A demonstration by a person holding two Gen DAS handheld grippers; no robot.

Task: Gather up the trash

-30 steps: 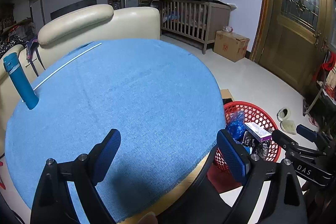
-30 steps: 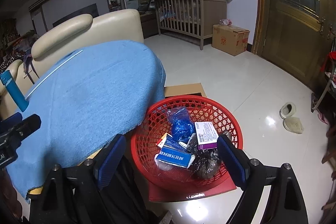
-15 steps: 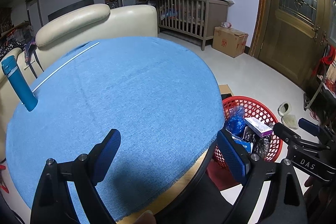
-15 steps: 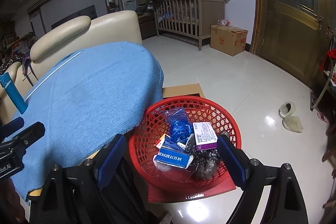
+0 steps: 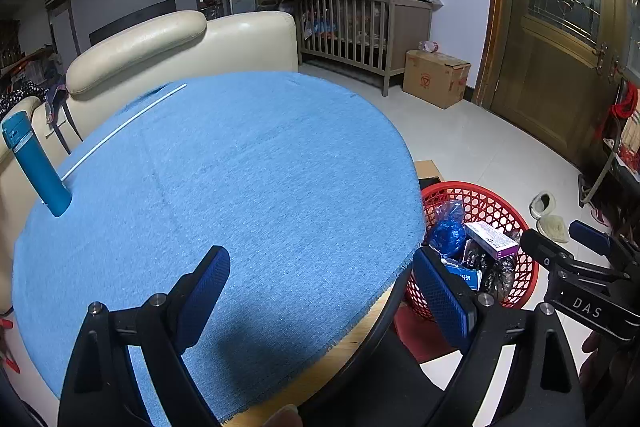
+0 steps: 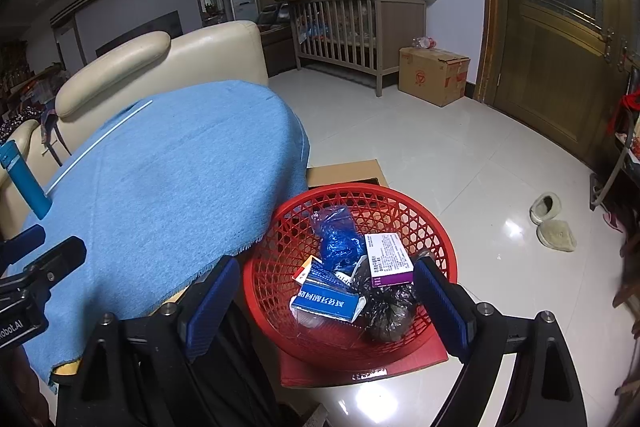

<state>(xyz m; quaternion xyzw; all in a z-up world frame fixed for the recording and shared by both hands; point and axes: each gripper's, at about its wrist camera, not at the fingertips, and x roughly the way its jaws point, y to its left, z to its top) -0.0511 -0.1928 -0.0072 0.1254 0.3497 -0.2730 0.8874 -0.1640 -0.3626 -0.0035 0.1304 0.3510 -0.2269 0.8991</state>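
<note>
1. Blue tablecloth (image 5: 224,187) over round table, teal bottle (image 5: 36,163) upright near its far left edge.
2. Red mesh basket (image 6: 400,203) on floor beside table, holding trash: blue plastic bag (image 6: 338,239), purple-edged box (image 6: 388,259), blue carton (image 6: 328,305), dark bag (image 6: 386,309).
3. Left gripper (image 5: 322,291) above table's near edge, jaws wide apart, empty.
4. Right gripper (image 6: 326,303) over basket, jaws spread, gripping nothing.

A blue bottle (image 5: 36,163) is standing at the table's (image 5: 240,167) far left edge, a white rod (image 5: 124,131) lying beside it; slippers (image 6: 554,223) are sitting on the floor, a cardboard box (image 6: 434,75) waiting by the crib (image 6: 360,27).
</note>
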